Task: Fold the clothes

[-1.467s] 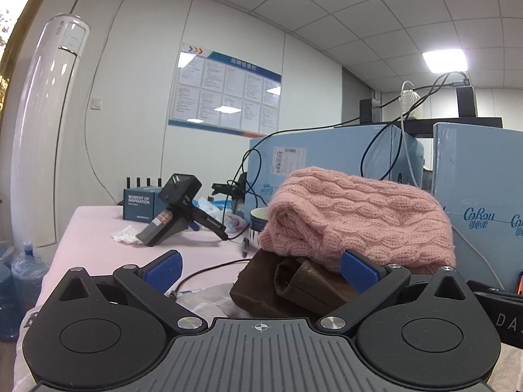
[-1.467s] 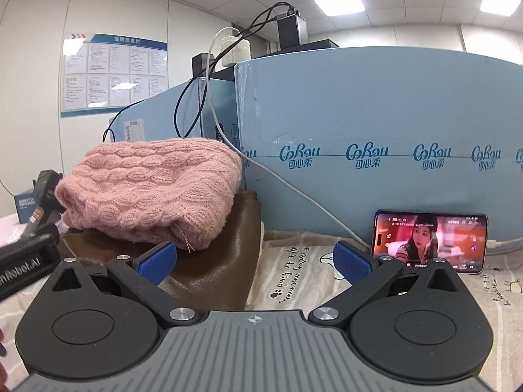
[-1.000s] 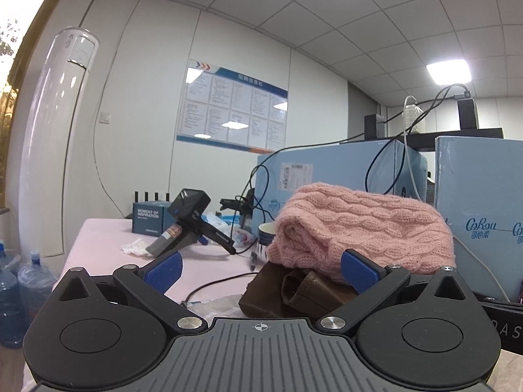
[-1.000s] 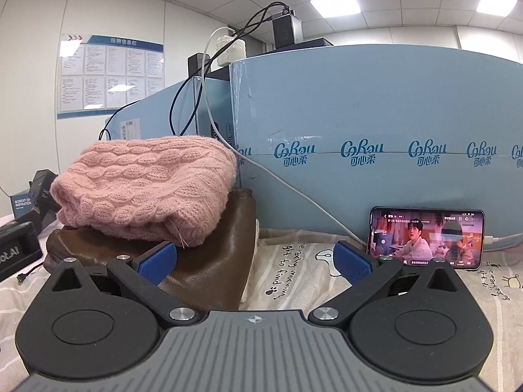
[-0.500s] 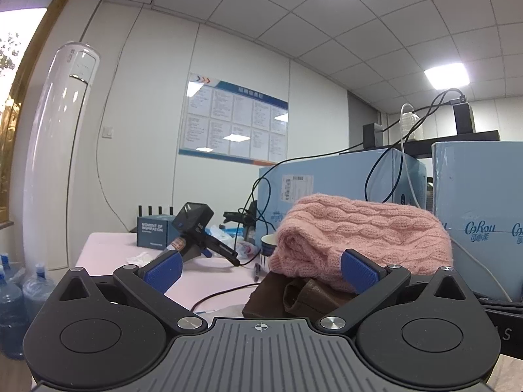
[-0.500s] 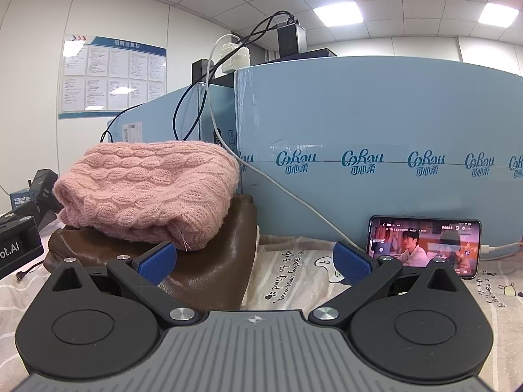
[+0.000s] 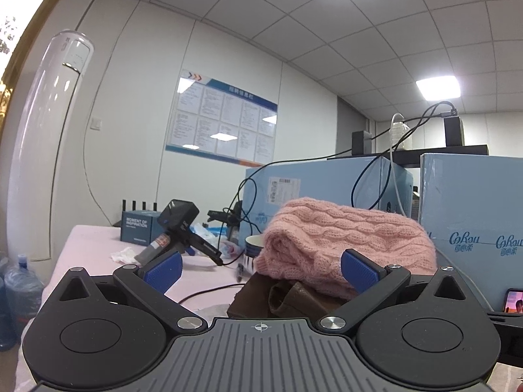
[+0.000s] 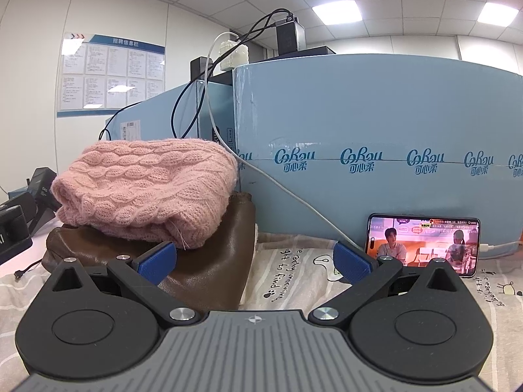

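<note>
Blue boxes (image 8: 376,170) fill the right-wrist view's upper right; left of centre, a folded pink sweater (image 8: 147,189) lies on a brown jacket (image 8: 209,261); a phone (image 8: 423,245) leans lower right; the left gripper (image 7: 261,266) and right gripper (image 8: 255,258) gape wide, holding nothing.

Pink cable-knit sweater (image 8: 147,192): folded into a thick bundle, rounded fold edge facing left and near. It lies on top of the brown leather-like garment (image 8: 209,261), touching it. The brown garment is folded, glossy and creased, resting on the printed cloth (image 8: 294,281). The stack sits left of centre, near the blue boxes (image 8: 376,176).
</note>
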### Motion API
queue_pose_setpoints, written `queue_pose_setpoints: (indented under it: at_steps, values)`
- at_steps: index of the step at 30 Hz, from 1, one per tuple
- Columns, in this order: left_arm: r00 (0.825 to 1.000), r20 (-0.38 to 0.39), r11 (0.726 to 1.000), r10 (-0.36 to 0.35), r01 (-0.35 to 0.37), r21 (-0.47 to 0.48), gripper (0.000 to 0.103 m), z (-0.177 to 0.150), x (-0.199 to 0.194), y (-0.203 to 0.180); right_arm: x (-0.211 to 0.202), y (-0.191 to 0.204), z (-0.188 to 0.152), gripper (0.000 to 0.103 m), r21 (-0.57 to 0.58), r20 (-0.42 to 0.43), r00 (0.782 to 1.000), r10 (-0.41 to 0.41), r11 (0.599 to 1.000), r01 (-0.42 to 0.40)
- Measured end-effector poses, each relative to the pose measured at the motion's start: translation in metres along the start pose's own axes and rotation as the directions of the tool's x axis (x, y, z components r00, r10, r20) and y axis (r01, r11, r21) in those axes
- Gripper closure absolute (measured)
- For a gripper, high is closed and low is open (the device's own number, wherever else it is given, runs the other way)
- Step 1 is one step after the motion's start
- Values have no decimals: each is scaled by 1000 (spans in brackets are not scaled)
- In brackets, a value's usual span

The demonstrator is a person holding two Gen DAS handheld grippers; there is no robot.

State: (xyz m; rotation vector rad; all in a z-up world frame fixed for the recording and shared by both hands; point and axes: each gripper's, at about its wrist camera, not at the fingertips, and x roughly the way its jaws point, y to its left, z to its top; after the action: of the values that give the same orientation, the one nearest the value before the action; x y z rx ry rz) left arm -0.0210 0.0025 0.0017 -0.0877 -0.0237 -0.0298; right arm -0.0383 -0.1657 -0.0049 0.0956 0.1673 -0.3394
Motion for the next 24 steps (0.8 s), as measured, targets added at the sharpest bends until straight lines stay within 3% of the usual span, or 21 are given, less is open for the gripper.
queue_pose_setpoints:
  at_steps: [24]
  values:
    - [1000, -26, 1000, 2, -2, -2, 0, -1, 5, 0, 0, -3, -1, 0, 15, -2, 1000, 4, 1000, -3]
